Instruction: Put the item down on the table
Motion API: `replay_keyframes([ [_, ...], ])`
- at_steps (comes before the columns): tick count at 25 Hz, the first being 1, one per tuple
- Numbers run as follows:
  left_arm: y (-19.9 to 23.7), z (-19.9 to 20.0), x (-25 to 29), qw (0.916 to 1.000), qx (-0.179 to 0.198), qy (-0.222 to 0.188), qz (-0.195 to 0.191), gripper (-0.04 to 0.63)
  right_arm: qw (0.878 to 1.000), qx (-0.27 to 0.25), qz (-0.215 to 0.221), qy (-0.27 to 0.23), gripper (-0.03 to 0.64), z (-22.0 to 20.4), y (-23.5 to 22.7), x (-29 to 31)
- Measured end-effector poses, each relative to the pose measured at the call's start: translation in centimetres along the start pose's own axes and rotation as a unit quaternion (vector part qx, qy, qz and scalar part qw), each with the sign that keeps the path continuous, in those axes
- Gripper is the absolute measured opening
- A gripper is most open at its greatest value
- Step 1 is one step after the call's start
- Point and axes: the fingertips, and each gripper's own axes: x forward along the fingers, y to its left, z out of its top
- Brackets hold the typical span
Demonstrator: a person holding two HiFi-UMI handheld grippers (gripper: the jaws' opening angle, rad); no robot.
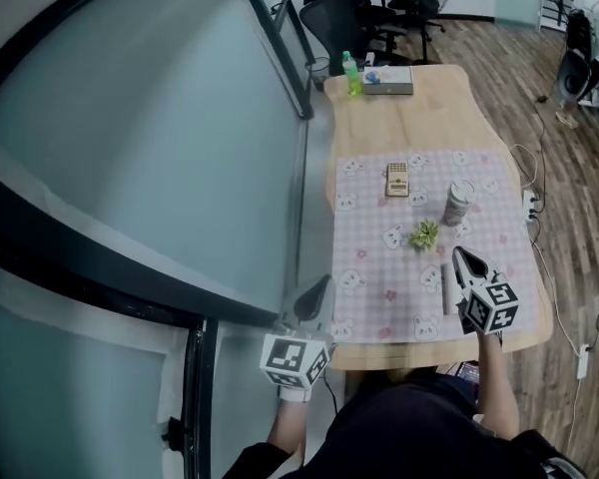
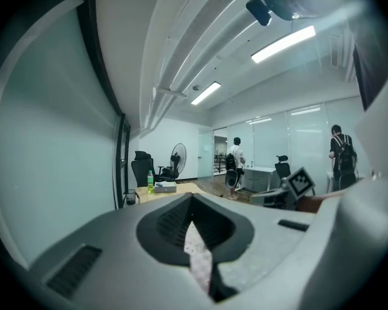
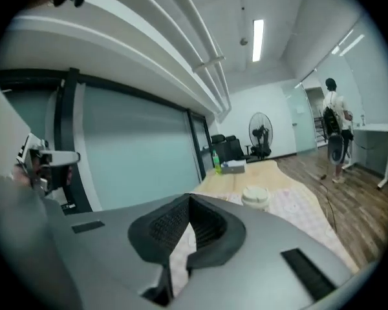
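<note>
plant (image 1: 424, 234), spiky green, sits on cloth (image 1: 379, 267) (left gripper (image 1: 322, 289), right gripper (image 1: 461, 257): jaws together).

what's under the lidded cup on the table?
A pink checked cloth lies under the cup, spread over the wooden table. The wood beneath the cloth is hidden.

My left gripper (image 1: 325, 282) and right gripper (image 1: 460, 255) are matte grey shells tapering to a point, lined inside with black ribbed pads (image 2: 171, 221). Each carries a white cube (image 1: 295, 359) printed with black square markers. I wear a black top (image 1: 409, 432).
</note>
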Motion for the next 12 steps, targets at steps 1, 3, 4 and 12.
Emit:
replay_keyframes([
  [1, -0.2, 0.3, 0.2, 1.0000, 0.007, -0.002, 0.002, 0.000, 1.000, -0.015, 0.010, -0.026, 0.014, 2.2, 0.7, -1.3],
  [3, -0.5, 1.0, 0.5, 0.9997, 0.022, -0.011, 0.007, -0.001, 0.996, -0.041, 0.027, -0.079, 0.014, 6.1, 2.4, -4.2],
  [4, -0.7, 1.5, 0.5, 0.9994, 0.026, -0.021, 0.008, 0.000, 0.992, -0.054, 0.034, -0.106, 0.014, 7.6, 3.2, -5.7],
  [12, -2.1, 2.1, 0.3, 0.9970, -0.036, -0.068, -0.016, -0.002, 0.985, -0.072, 0.011, -0.156, 0.014, 8.7, 3.4, -8.4],
])
